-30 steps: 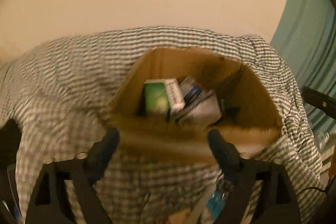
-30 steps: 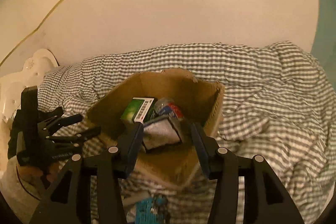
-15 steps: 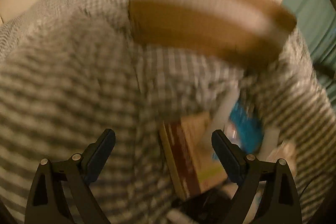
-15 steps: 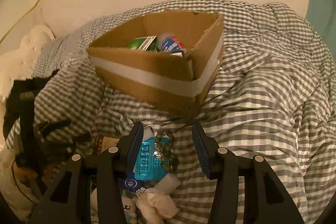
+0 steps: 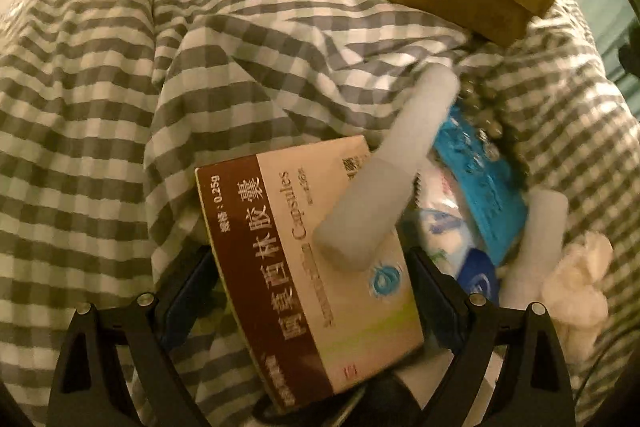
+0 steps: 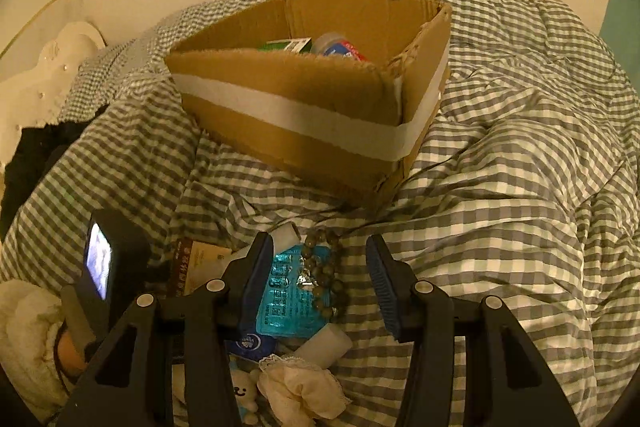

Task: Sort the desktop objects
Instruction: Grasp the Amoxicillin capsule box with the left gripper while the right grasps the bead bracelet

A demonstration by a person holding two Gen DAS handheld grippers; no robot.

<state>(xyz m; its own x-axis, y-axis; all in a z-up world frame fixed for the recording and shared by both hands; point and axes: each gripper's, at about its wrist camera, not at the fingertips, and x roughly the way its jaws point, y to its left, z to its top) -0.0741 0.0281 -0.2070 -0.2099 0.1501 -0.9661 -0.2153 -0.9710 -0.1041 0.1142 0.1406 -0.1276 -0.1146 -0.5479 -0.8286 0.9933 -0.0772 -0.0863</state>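
On the grey checked quilt, a heap of small things lies in front of a cardboard box (image 6: 312,115) banded with white tape. My left gripper (image 5: 310,289) points steeply down and is open. A brown-and-cream capsule box (image 5: 312,267) lies between its fingers; I cannot tell whether the pads touch it. A frosted white tube (image 5: 392,179) rests across that box. My right gripper (image 6: 320,283) hangs open and holds nothing. Below it are a blue foil packet (image 6: 286,291) and a bead bracelet (image 6: 324,267). The cardboard box holds a green carton (image 6: 286,45) and a bottle (image 6: 340,47).
A crumpled cream cloth (image 6: 296,387), a second white tube (image 6: 324,343) and a blue-capped item (image 6: 250,341) lie near the right fingers. A hand in a fleecy sleeve (image 6: 28,327) holds the left unit, whose small screen (image 6: 98,263) glows. A wall rises behind the quilt.
Both grippers have come down from above the cardboard box to the heap in front of it. The left one tipped downward over the capsule box. Neither jaw width has changed.
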